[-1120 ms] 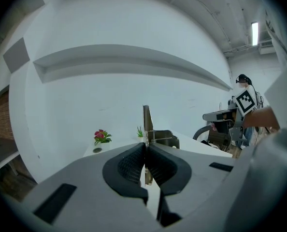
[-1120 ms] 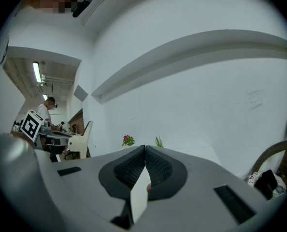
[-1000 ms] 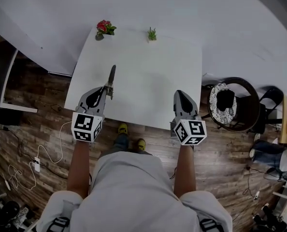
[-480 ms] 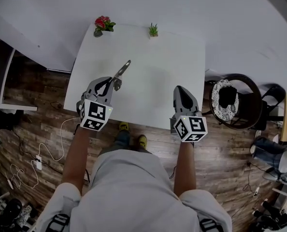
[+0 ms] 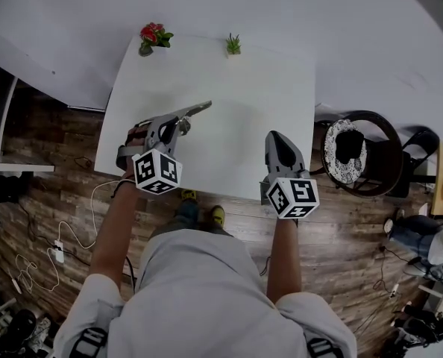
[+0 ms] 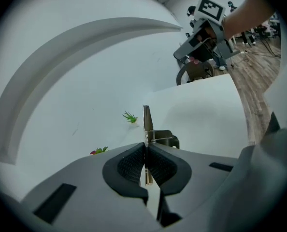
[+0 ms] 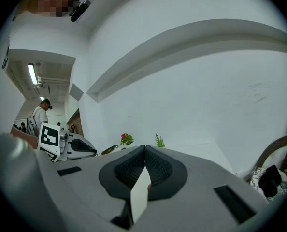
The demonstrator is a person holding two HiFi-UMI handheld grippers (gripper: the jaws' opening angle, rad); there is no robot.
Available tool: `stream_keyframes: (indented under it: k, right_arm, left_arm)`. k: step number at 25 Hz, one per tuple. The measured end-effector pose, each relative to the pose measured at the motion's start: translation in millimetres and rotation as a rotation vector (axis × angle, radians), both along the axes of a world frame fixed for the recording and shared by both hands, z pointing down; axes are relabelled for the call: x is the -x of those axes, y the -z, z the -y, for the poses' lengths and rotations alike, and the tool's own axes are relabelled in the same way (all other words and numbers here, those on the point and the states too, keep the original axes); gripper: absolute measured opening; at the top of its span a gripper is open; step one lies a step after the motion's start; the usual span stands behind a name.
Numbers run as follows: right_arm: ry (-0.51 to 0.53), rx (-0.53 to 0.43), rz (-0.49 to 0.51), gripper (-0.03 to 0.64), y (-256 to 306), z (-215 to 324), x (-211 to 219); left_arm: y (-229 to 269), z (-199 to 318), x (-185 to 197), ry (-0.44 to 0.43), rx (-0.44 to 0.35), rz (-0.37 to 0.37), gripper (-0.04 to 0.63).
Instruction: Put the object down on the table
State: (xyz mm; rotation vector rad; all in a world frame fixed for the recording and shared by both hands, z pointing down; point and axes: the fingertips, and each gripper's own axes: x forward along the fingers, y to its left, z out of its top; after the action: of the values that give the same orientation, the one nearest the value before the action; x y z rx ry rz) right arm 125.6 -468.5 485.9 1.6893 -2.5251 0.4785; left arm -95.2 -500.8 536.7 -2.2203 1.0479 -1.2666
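Observation:
A slim metal piece with a small bracket juts rightward over the white table, clamped in my left gripper, which hangs over the table's front left part. In the left gripper view the metal piece stands edge-on between the pads of the left gripper, which press on it. My right gripper is shut with nothing in it, over the table's front right edge. In the right gripper view the right gripper shows its pads meeting, and the metal piece shows at the left.
A red flower pot and a small green plant stand at the table's far edge. A round chair with a dark item on it stands to the right. Cables lie on the wooden floor at the left.
My left gripper has swung the metal piece from pointing away to pointing right and shifted a little right and nearer. The right gripper has stayed almost still.

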Motion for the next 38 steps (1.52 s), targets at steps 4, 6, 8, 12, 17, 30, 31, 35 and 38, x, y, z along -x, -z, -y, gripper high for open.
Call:
stream_keyframes:
  k: [4,6,8,12,17,30,31,35,38]
  right_arm:
    - [-0.002,0.008,-0.008,0.009,-3.3,2.6,-0.3]
    - [-0.007,0.012,-0.011,0.009,-3.8,2.8,-1.5]
    - [-0.011,0.016,-0.016,0.009,-3.7,2.9,-2.8]
    - [-0.016,0.026,-0.03,0.009,-4.3,5.4,-5.8]
    - [-0.025,0.036,-0.063,0.009,-1.7,5.3,-11.8]
    - [-0.028,0.081,-0.078,0.009,-15.5,12.7,-10.1]
    - [-0.029,0.083,-0.077,0.009,-16.6,13.4,-9.5]
    - [-0.032,0.089,-0.078,0.009,-18.9,16.5,-8.5]
    - [-0.032,0.093,-0.08,0.009,-19.1,17.2,-6.4]
  left_arm:
    - [-21.3,6.3,-2.5,-0.065,0.004,0.133,0.02]
    - [-31.6,9.0,-3.0,-0.088,0.012,0.18,0.02]
    - [-39.0,12.4,-3.3,-0.098,0.019,0.205,0.02]
    - [-55.7,20.7,-5.3,-0.11,0.039,0.233,0.02]
    - [-80.9,23.9,-7.8,-0.114,0.089,0.234,0.02]
    - [-134.4,36.6,-2.7,-0.117,0.151,0.31,0.021]
    - [-136.6,37.7,-2.0,-0.117,0.15,0.317,0.02]
    - [-144.3,37.6,-3.1,-0.127,0.167,0.329,0.021]
    - [-146.3,36.7,-4.3,-0.138,0.176,0.33,0.021]
